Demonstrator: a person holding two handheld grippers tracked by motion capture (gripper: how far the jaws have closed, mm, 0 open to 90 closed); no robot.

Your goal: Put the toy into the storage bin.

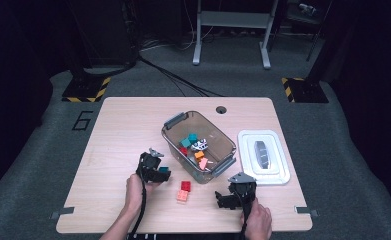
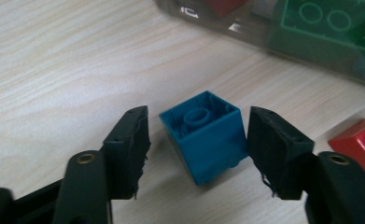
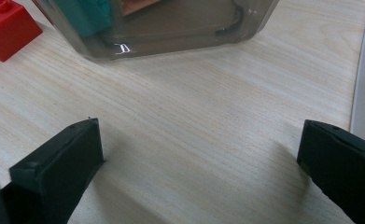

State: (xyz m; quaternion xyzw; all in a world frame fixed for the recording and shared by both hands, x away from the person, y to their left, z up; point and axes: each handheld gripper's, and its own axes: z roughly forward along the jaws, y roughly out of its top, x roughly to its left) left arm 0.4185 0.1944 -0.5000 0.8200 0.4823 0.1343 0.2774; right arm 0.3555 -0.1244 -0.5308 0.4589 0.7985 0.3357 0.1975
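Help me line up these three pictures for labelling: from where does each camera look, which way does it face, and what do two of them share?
High view: above the person's side, facing forward and down on the table; forearms, both hands and both tools show.
Left gripper view: rides the left tool, looking along its jaws at a blue brick between them, apart from one pad.
Right gripper view: rides the right tool, jaws wide over bare wood.
Shared: both gripper views catch the clear bin and a red brick.

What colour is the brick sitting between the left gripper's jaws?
The brick is teal blue, lying tilted on the table with its hollow underside showing; the left gripper view shows it best.
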